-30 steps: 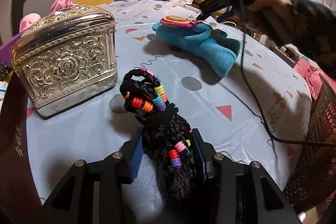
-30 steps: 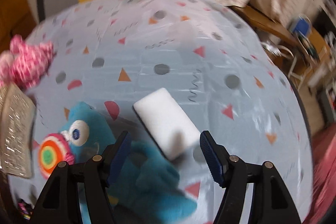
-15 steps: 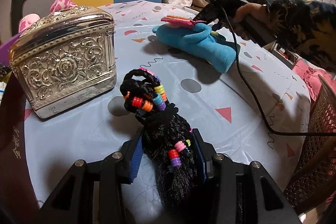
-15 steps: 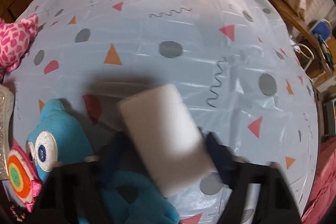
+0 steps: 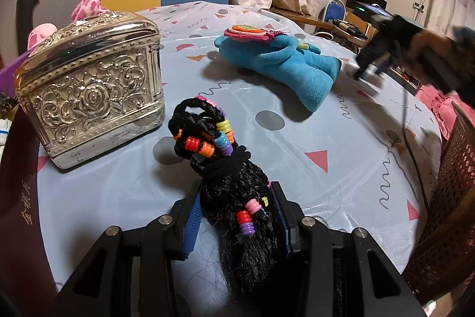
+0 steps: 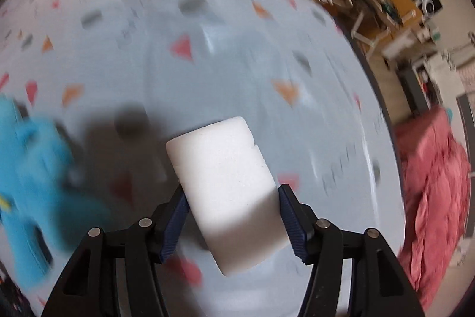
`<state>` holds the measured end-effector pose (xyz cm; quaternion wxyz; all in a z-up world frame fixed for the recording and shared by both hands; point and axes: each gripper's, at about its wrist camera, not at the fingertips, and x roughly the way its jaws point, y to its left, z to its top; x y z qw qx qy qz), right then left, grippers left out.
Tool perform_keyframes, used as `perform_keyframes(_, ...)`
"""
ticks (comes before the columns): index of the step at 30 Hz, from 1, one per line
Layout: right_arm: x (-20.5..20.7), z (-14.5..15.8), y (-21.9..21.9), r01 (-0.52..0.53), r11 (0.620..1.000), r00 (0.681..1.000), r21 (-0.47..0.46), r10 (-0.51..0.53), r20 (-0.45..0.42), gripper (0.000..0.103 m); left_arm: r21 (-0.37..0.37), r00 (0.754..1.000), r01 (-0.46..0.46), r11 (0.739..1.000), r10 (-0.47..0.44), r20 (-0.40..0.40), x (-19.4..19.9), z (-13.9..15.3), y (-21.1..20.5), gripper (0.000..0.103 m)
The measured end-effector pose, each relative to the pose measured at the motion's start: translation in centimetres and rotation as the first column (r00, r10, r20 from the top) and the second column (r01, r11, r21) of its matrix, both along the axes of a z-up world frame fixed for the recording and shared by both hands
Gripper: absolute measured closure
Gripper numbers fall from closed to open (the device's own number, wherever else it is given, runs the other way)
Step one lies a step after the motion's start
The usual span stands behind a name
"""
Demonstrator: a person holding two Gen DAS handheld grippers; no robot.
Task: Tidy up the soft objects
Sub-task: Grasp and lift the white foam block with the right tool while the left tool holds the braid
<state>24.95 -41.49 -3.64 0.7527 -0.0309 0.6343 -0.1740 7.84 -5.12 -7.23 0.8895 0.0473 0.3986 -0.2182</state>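
White sponge (image 6: 227, 186), loose a moment ago, now sits pinched in our right gripper (image 6: 233, 216); left gripper (image 5: 236, 216) clamps the beaded hairpiece (image 5: 234, 192).

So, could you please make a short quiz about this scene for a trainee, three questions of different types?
1. True or false: the left gripper has the black beaded hairpiece between its fingers.
2. Multiple choice: the right gripper holds A) the blue plush toy, B) the white foam block, C) the silver embossed box.
3. Fill in: in the left wrist view, the blue plush toy lies on the patterned tablecloth, on the far ____ side of the silver embossed box.

Key: 1 true; 2 B; 3 right.
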Motion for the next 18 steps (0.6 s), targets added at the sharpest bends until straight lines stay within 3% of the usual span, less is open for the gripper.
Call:
perform_keyframes(3,-2.7,-0.4,0.2,0.039,0.996,0.998,0.081,-0.036,-0.042,0.042,-0.009,1.0,-0.007,1.0,0.007,-0.024,0.4,0.2,0.1,0.062)
perform_keyframes(7,-5.0,-0.7,3.2,0.003,0.984,0.997,0.176,0.01,-0.074,0.042,-0.003,0.998,-0.029,1.0,0.029,-0.054,0.6,0.6,0.3,0.063)
perform_keyframes(11,-6.5,-0.6,8.7,-0.102,0.965,0.99,0.241,0.121,-0.065,0.042,0.023,0.997,-0.048,0.999,0.049,-0.061,0.0,0.9,0.4,0.063)
perform_keyframes(16,-7.2,-0.3,15.4,-0.231,0.916,0.966,0.327,0.256,-0.036,0.041,0.004,0.992,-0.093,0.996,0.093,-0.083,-0.8,1.5,1.3,0.063)
perform_keyframes(18,-7.4,-0.3,18.0,-0.287,0.902,0.952,0.322,0.305,-0.006,0.04,-0.006,0.993,-0.099,0.995,0.098,-0.072,-1.2,2.0,1.6,0.063)
